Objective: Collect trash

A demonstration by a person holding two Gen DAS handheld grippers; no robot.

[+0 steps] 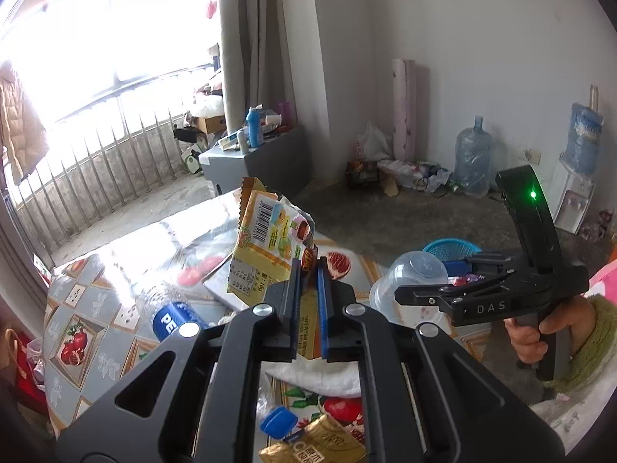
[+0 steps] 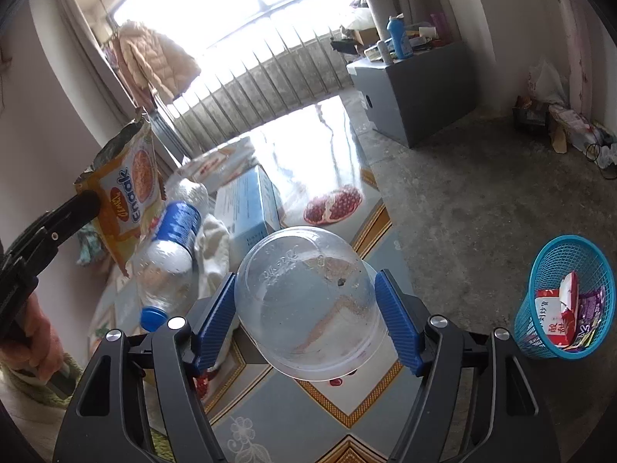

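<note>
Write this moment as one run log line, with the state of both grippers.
left gripper: shut on snack wrapper | right gripper: around clear plastic cup, held | blue basket: on floor, holds trash

Yellow snack wrapper (image 1: 266, 247) upright, pinched; clear plastic cup (image 2: 308, 301) inverted over table.

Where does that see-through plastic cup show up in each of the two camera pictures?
Left wrist view: clear plastic cup sits right of centre, at the right gripper's tip.
Right wrist view: it fills the lower middle, between the blue pads.
Shared landmark: the blue mesh basket on the floor.
</note>
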